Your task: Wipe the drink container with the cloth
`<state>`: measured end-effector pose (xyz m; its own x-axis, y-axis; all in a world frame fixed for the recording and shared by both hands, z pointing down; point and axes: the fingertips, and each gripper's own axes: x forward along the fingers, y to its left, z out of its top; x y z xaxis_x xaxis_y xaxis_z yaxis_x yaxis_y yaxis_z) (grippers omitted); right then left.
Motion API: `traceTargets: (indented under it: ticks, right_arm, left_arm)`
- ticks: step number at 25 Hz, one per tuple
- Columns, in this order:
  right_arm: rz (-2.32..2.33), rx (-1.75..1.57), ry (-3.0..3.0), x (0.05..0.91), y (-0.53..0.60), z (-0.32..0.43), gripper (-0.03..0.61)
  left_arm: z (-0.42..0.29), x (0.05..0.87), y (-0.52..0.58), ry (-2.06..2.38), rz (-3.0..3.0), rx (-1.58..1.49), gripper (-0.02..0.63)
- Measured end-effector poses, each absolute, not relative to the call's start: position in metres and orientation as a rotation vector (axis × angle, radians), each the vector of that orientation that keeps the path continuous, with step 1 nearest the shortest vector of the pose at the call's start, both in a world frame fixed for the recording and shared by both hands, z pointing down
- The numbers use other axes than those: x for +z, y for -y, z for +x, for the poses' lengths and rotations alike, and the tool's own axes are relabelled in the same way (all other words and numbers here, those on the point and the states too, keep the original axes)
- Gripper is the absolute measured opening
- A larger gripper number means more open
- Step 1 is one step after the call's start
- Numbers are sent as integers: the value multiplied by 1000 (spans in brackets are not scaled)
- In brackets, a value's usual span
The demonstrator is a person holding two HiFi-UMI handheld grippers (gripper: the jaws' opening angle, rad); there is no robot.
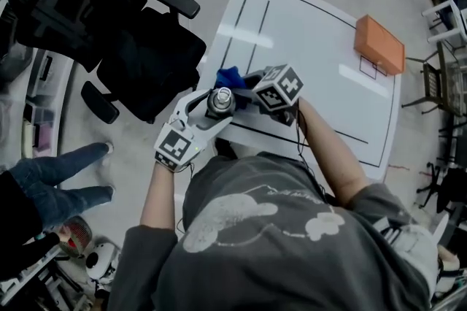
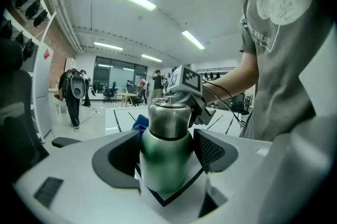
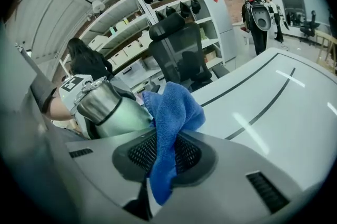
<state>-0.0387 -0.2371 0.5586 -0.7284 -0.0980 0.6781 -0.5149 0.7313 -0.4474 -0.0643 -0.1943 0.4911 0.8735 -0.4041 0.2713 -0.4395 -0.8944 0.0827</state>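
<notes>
While the left gripper (image 2: 166,154) holds the flask (image 2: 167,128), its jaws stand wide, one dark pad on each side of the green body, and both press against it. The flask has a green lower part and a steel top with a cap. Seen along the left gripper, it stands straight between the pads. From the right gripper's camera it leans to the left.

The right gripper (image 3: 166,152) has its jaws pressed together on the cloth (image 3: 176,107). The blue cloth is pinched between the mesh pads. Its lower end hangs below them and the rest bunches up above. That bunched part lies against the flask's green side, just under the steel top. In the left gripper view a bit of blue shows behind the flask on its left.

From the head view both grippers meet over the near left corner of the table (image 1: 314,47), the right one reaching in from the right. Whether the flask's base rests on the table cannot be told. The table is white with black lines. An orange box (image 1: 379,44) lies at its far right edge, well apart from the grippers. A black chair (image 1: 139,47) stands left of the table, and a person's legs (image 1: 55,182) in jeans show at the left edge.
</notes>
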Motion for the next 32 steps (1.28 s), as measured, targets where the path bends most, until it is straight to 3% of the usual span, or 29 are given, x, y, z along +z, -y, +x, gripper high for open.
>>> traceTargets:
  ticks: [8,17,26,32]
  right_arm:
    - [485,798,2302,567,239,-38,57]
    - [555,655,2403,534,230,-18,58]
    - [652,633,2435,512,227,11,60]
    - [658,607,2432,506,224,28,60]
  left_arm:
    - [-64,494,195,823,2874,456,313]
    - [-81,468,188,1443,2556,424,313]
    - [-73,494,193,1744,2161,454,347]
    - [-72,501,196,1787,2107,462,310]
